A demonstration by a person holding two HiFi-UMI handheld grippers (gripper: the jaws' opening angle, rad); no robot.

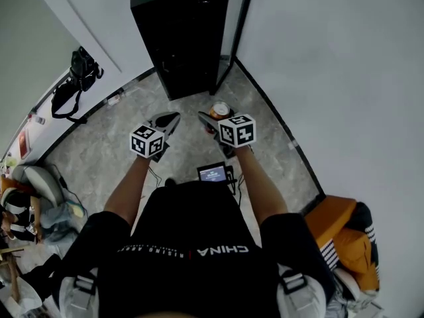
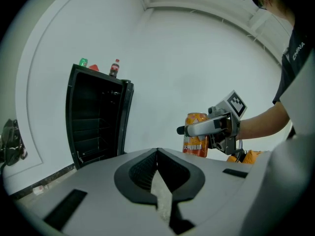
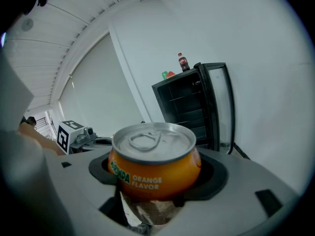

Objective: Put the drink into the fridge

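The right tongs (image 1: pixel 211 119) are clamped on the orange drink can (image 3: pixel 155 166). Both jaws press against its sides, and the silver top with its pull tab rises clear above them. In the left gripper view the can stands upright, with the nearer jaw crossing its upper part. Its label reads "orange flavor".

The left tongs (image 2: pixel 157 151) are closed, their two jaws meeting with nothing between them. They are held level with the right tongs, just to their left and apart from the can.

The black fridge (image 1: pixel 179 38) stands on the grey stone floor (image 1: pixel 126 111), ahead of both pairs of tongs and well beyond their tips. Its glass door (image 3: pixel 224 107) is swung open on the side nearer the right tongs, and dark, empty-looking shelves show inside. The can is outside the fridge, well short of the opening.

On top of the fridge stand a small dark bottle with a red cap (image 3: pixel 183 62) and a green thing (image 3: pixel 165 75) beside it, with something red just next to that. A black bag (image 1: pixel 76 78) lies against the wall, far out to the left of the left tongs.
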